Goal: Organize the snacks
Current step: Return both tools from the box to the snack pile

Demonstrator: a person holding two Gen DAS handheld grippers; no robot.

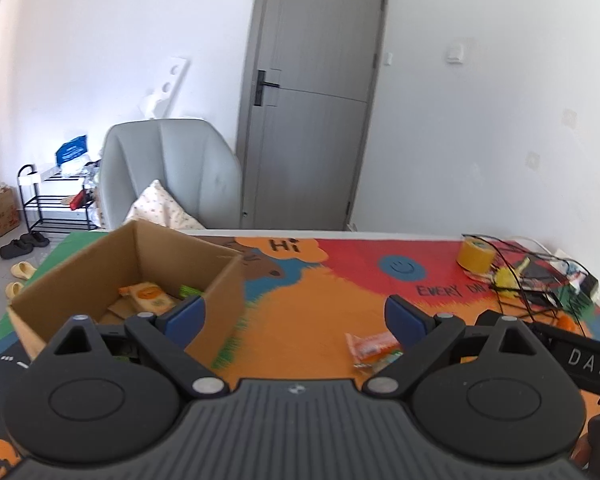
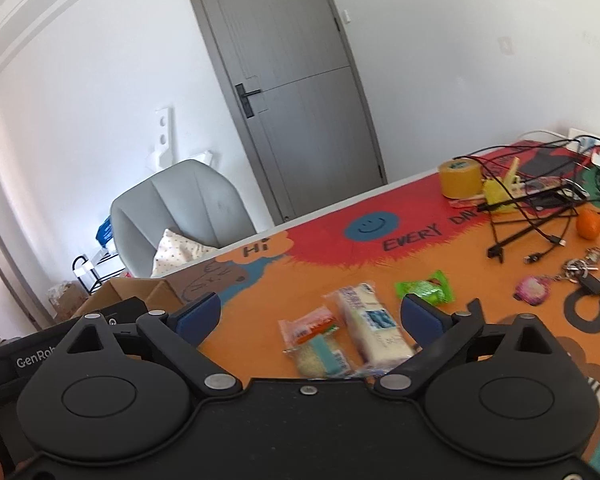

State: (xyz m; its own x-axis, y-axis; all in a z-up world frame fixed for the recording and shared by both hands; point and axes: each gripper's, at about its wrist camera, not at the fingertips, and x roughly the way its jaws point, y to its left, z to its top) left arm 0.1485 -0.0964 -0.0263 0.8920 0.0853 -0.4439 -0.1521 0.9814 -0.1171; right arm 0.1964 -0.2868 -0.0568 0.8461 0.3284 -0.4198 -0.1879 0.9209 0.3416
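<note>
A cardboard box (image 1: 220, 280) stands at the table's left and holds an orange snack pack (image 1: 150, 294) and a green one (image 1: 190, 291). My left gripper (image 1: 296, 314) is open and empty beside the box. An orange-red snack (image 1: 370, 346) lies by its right finger. My right gripper (image 2: 310, 314) is open and empty above three snacks: an orange-red pack (image 2: 308, 328), a white-and-blue bar (image 2: 370, 324) and a teal-labelled pack (image 2: 324, 356). A green candy pack (image 2: 424, 288) lies just beyond the right finger. The box corner (image 2: 140, 294) shows at left.
A yellow tape roll (image 2: 459, 178), tangled black cables (image 2: 532, 216), an orange fruit (image 2: 589, 224) and keys (image 2: 580, 274) clutter the table's far right. A grey chair (image 1: 172, 172) and a door (image 1: 312, 96) stand behind the table.
</note>
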